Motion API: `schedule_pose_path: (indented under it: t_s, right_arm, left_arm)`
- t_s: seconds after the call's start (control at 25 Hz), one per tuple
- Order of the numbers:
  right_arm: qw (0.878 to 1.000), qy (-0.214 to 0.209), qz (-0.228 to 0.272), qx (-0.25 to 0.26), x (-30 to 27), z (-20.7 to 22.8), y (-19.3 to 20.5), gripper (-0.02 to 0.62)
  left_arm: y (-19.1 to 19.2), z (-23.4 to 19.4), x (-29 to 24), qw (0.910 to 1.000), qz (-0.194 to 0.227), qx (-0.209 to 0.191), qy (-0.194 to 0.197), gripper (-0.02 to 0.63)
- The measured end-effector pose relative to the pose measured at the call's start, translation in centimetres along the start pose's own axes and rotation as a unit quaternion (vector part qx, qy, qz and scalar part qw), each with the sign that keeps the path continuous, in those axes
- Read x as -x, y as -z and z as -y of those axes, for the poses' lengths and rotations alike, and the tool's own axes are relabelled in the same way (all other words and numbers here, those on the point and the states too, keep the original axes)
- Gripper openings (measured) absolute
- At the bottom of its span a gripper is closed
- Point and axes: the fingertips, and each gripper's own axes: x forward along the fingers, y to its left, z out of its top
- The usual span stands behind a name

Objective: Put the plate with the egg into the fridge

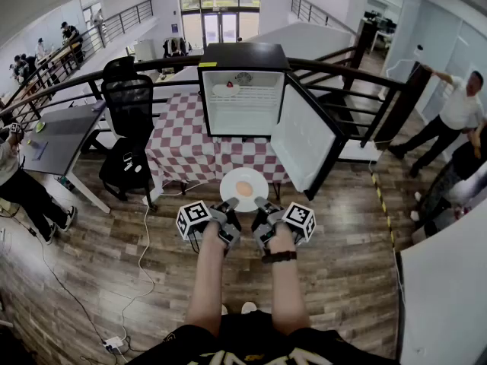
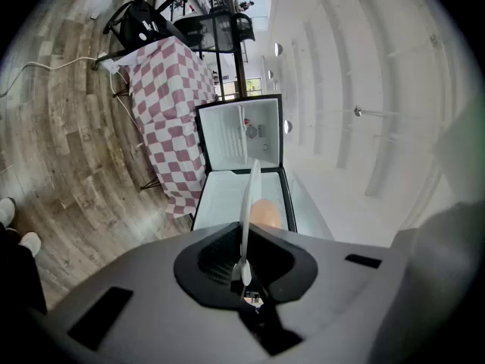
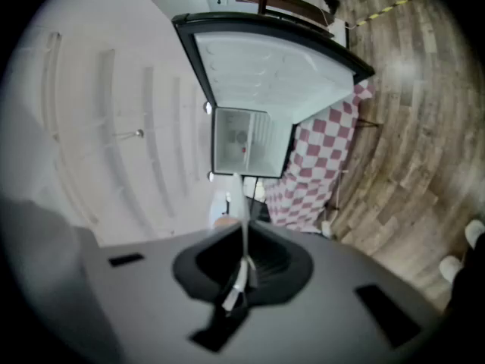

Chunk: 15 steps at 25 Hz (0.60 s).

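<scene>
A white plate (image 1: pixel 245 188) with an orange egg (image 1: pixel 244 188) on it is held in the air in front of the small fridge (image 1: pixel 243 90). My left gripper (image 1: pixel 230 204) is shut on the plate's near left rim, and my right gripper (image 1: pixel 261 204) is shut on its near right rim. The fridge stands on the checkered table (image 1: pixel 179 147) with its door (image 1: pixel 304 139) swung open to the right. In the left gripper view the plate (image 2: pixel 248 203) shows edge-on between the jaws, with the egg (image 2: pixel 265 213) beside it. The right gripper view shows the plate's thin edge (image 3: pixel 242 222) clamped the same way.
A black office chair (image 1: pixel 128 101) stands left of the table, with a grey desk (image 1: pixel 61 135) beyond it. A railing (image 1: pixel 342 74) runs behind the fridge. A person (image 1: pixel 449 120) stands at the right and another sits at the left (image 1: pixel 15 173). Cables (image 1: pixel 141 257) lie on the wooden floor.
</scene>
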Motion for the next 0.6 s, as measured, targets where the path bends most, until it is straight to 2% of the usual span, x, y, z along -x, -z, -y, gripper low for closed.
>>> schedule_pose_path:
  t_s: [0.24, 0.6]
  right_arm:
    - [1.0, -0.002, 0.003, -0.014, 0.7, -0.3, -0.2, 0.029]
    - [1.0, -0.004, 0.014, 0.011, 1.6, -1.0, -2.0, 0.029]
  left_arm:
    - [0.7, 0.7, -0.2, 0.9996, -0.016, -0.015, 0.015, 0.04]
    - [1.6, 1.8, -1.6, 0.999, -0.027, -0.021, 0.029, 0.04]
